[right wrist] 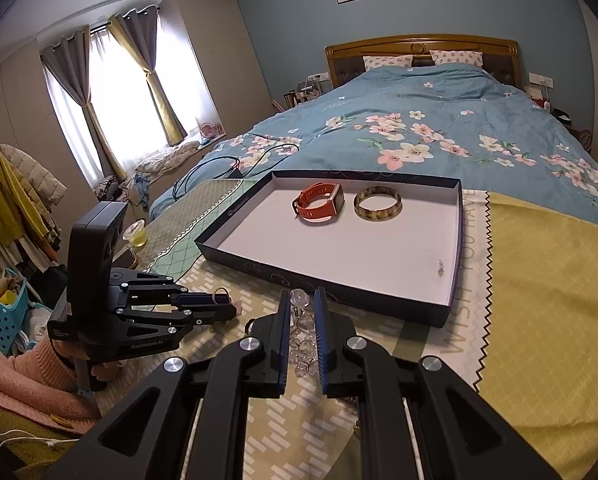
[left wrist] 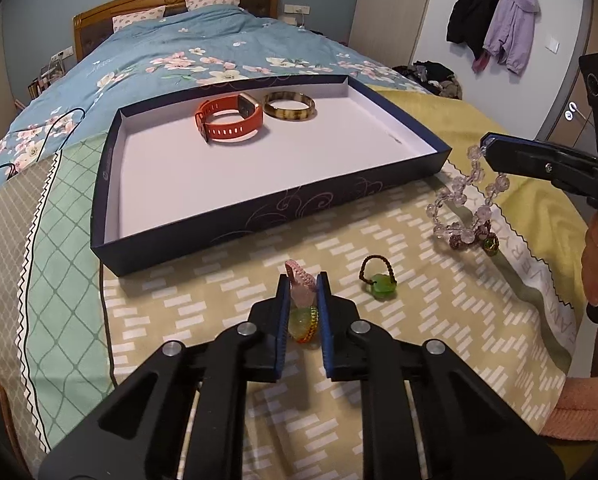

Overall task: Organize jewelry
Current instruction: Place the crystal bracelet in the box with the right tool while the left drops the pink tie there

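Both wrist views low over bed, facing headboard, sharing tray [left wrist: 259,216]

Orange watch [left wrist: 229,122], mottled amber bangle [left wrist: 290,107], white-lined navy tray [left wrist: 259,216] with swirls, blue floral duvet [right wrist: 439,128].

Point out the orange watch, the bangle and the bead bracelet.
orange watch [left wrist: 229,120]: left wrist view, on the strap's near curve.
bangle [right wrist: 377,203]: right wrist view, on the band's near rim.
bead bracelet [left wrist: 459,194]: left wrist view, on a clear bead hanging below the right gripper [left wrist: 483,145].
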`<state>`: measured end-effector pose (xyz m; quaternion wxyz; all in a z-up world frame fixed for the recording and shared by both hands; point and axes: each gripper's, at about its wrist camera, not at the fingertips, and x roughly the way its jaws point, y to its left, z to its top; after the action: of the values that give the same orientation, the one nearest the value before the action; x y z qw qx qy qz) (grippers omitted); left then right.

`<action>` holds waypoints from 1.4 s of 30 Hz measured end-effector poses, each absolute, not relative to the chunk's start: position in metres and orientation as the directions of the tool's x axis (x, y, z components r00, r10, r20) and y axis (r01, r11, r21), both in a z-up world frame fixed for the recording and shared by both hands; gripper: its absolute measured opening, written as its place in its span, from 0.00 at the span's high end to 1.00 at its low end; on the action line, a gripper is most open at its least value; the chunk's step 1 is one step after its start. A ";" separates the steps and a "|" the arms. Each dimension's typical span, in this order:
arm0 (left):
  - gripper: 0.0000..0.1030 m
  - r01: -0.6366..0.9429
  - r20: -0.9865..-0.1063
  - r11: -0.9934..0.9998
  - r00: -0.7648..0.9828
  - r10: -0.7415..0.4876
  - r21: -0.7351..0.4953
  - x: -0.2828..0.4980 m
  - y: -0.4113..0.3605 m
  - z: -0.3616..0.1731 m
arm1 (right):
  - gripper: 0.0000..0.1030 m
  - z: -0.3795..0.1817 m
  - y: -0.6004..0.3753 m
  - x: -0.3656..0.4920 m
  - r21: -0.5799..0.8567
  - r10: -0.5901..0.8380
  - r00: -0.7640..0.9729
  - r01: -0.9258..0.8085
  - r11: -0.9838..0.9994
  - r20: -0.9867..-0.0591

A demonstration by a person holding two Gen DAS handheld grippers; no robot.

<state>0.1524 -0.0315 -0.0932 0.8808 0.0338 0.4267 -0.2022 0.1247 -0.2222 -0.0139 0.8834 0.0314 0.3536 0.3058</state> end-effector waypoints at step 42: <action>0.87 0.326 -0.737 0.942 0.615 -0.280 -0.085 0.244 -0.013 -0.057 | 0.90 -0.005 -0.178 0.253 0.325 0.551 0.584 -0.452 0.831 -0.596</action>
<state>0.2443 -0.0131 -0.0574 0.8982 0.0285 0.4049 -0.1686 0.2528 -0.1777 -0.0045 0.8872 0.0692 0.3582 0.2825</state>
